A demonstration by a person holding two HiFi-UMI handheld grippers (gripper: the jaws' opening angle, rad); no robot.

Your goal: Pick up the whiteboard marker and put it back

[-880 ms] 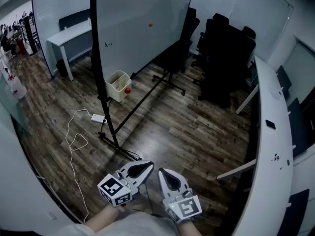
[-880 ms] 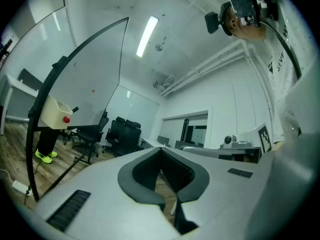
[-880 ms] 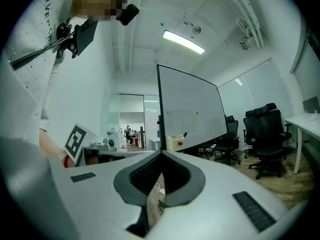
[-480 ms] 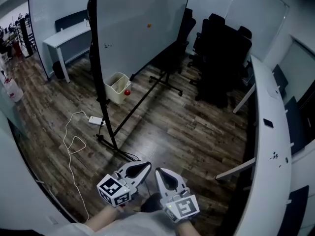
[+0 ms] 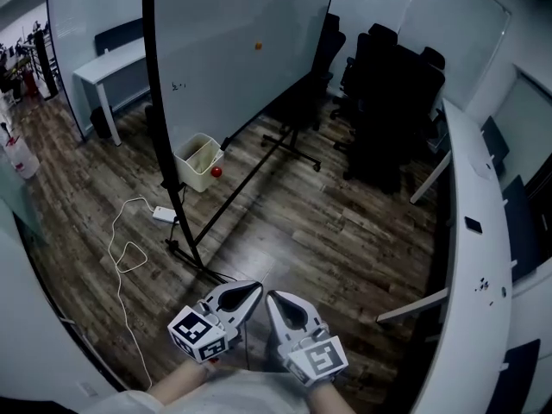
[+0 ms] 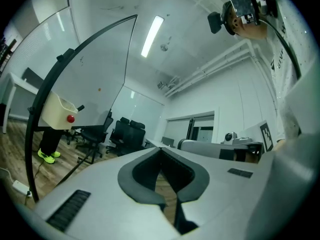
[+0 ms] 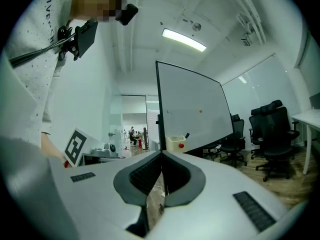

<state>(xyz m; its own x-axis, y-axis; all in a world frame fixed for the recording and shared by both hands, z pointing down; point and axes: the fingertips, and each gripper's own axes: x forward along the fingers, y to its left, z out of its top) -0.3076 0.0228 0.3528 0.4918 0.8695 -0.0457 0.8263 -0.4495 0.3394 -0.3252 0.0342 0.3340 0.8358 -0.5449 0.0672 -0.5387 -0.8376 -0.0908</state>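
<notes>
A tall whiteboard (image 5: 233, 50) on a black wheeled stand faces me across the wooden floor. A cream box (image 5: 197, 160) hangs at its lower edge, with a red ball (image 5: 216, 172) on its side. A black marker (image 7: 187, 135) sticks up out of that box (image 7: 176, 143); the left gripper view shows the marker (image 6: 80, 107) too. My left gripper (image 5: 248, 294) and right gripper (image 5: 278, 304) are held side by side close to my body, far from the board. Both are shut with nothing between the pads.
The stand's black foot (image 5: 207, 270) lies just ahead of the grippers. A white power strip (image 5: 164, 214) and its cable trail on the floor at left. Black office chairs (image 5: 392, 84) crowd the back right. A long white desk (image 5: 470, 231) runs along the right, a white table (image 5: 112, 63) stands back left.
The whiteboard, its box and the floor cable have slid a little left and lower in the head view. Both grippers keep the same shut pose near my body.
</notes>
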